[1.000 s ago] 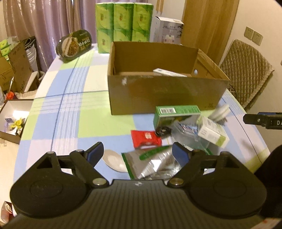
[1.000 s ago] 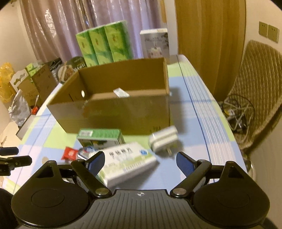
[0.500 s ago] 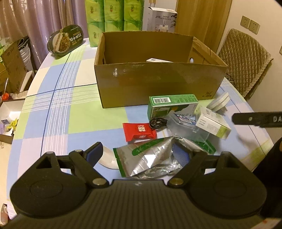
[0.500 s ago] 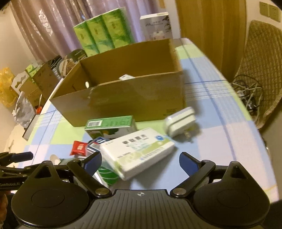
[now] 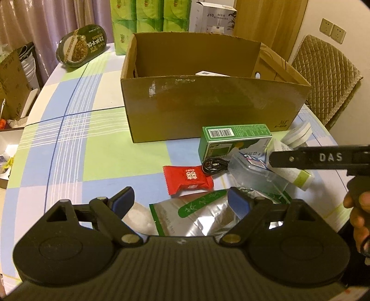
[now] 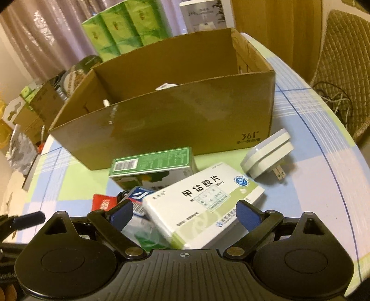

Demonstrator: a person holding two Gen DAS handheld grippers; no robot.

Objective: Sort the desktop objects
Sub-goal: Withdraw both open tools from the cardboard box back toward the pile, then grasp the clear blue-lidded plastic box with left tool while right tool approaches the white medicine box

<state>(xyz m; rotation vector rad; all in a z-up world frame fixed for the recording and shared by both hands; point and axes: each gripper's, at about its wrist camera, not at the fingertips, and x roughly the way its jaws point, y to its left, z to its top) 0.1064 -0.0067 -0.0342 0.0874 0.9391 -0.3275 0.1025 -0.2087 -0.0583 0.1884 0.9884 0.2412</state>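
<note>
a home dining room: a checked tablecloth [image 5: 69, 129] covers the table, with curtains [image 5: 46, 20], stacked tissue packs [image 5: 150, 20] and a quilted chair [image 5: 323, 69] behind it.

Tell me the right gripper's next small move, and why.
Probably ease the right gripper forward and down, then close: its fingers are open around the white medicine box, which lies loose outside the cardboard box.

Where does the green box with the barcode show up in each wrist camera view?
Left wrist: green box, right of centre, just before the cardboard box.
Right wrist: green box, left of centre, before the same cardboard box.
Shared landmark: the cardboard box.
</note>
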